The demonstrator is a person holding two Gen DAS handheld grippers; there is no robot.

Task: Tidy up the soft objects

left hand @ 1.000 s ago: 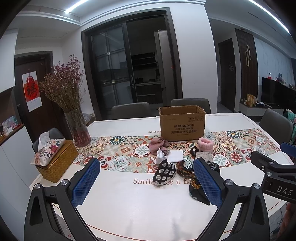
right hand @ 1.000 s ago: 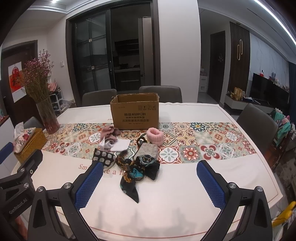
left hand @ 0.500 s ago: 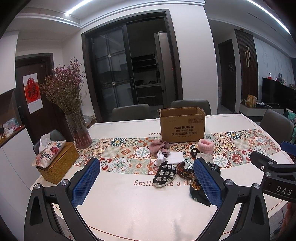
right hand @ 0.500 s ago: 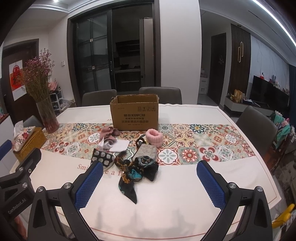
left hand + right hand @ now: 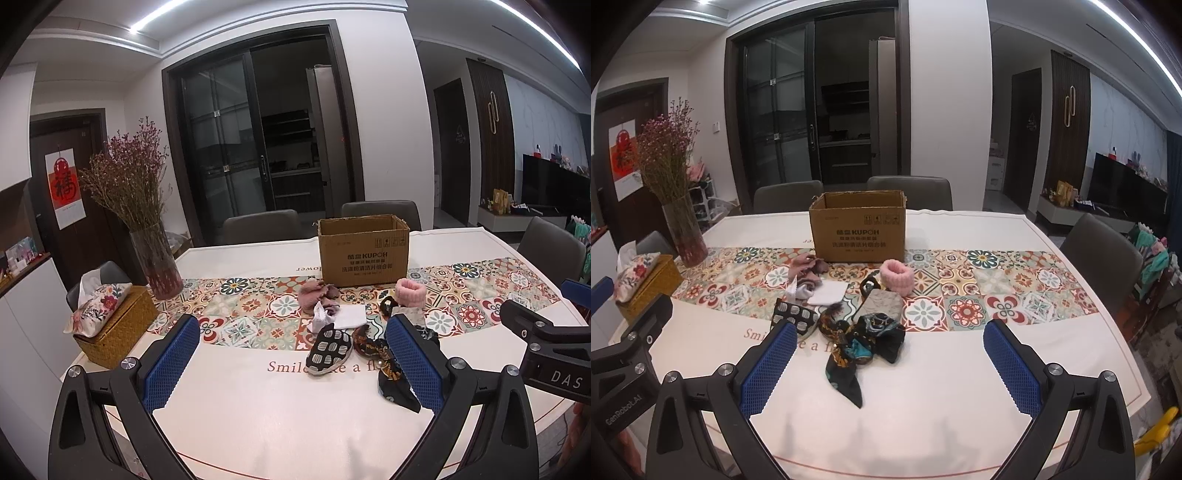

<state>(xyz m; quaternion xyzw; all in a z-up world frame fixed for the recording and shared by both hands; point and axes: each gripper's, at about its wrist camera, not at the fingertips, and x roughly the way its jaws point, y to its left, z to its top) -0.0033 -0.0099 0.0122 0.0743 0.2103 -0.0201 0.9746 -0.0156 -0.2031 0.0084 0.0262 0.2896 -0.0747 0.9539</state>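
A pile of soft things lies mid-table in front of an open cardboard box (image 5: 857,226), also in the left wrist view (image 5: 364,250). It holds a dark patterned scarf (image 5: 862,343), a black-and-white patterned pouch (image 5: 328,349), a pink fluffy band (image 5: 897,274), a dusty pink cloth (image 5: 807,266), a folded white cloth (image 5: 829,292) and a grey patterned pouch (image 5: 881,303). My left gripper (image 5: 291,363) is open and empty, above the near table edge, left of the pile. My right gripper (image 5: 890,363) is open and empty, just short of the scarf.
A glass vase of dried flowers (image 5: 155,260) and a woven tissue box (image 5: 110,323) stand at the table's left end. Grey chairs (image 5: 908,192) stand behind the table and one (image 5: 1102,260) at its right. A patterned runner (image 5: 979,291) crosses the table.
Both views have drifted slightly, so the table and pile sit a little lower and farther. Both grippers stay open and empty; nothing on the table has moved.
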